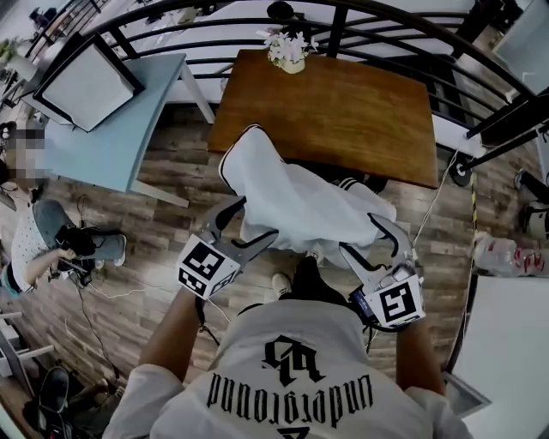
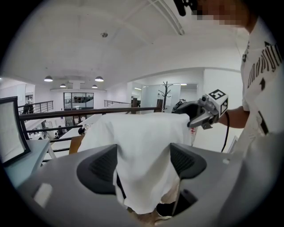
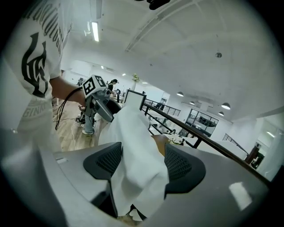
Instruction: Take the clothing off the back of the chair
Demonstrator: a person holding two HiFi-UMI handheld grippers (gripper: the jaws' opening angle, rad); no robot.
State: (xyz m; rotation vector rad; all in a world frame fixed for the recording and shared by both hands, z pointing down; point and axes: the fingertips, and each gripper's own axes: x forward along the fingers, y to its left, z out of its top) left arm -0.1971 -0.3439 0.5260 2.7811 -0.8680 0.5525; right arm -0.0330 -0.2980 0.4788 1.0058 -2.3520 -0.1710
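A white garment with dark trim (image 1: 300,201) hangs over a chair back, which it hides almost completely. My left gripper (image 1: 251,221) is at the garment's left lower edge, jaws wide apart. In the left gripper view the cloth (image 2: 137,146) hangs in the gap of the left gripper (image 2: 143,165), and neither pad presses on it. My right gripper (image 1: 360,233) is open at the garment's right end. In the right gripper view a fold of cloth (image 3: 135,146) lies loose in the gap of the right gripper (image 3: 142,165). Each gripper view also shows the other gripper beyond the garment.
Just beyond the chair stands a brown wooden table (image 1: 343,111) with a flower pot (image 1: 289,51). Left of it is a blue table (image 1: 120,137) holding a monitor (image 1: 86,81). A dark railing (image 1: 257,13) curves behind. A seated person (image 1: 34,244) is at far left, a white table (image 1: 506,343) at right.
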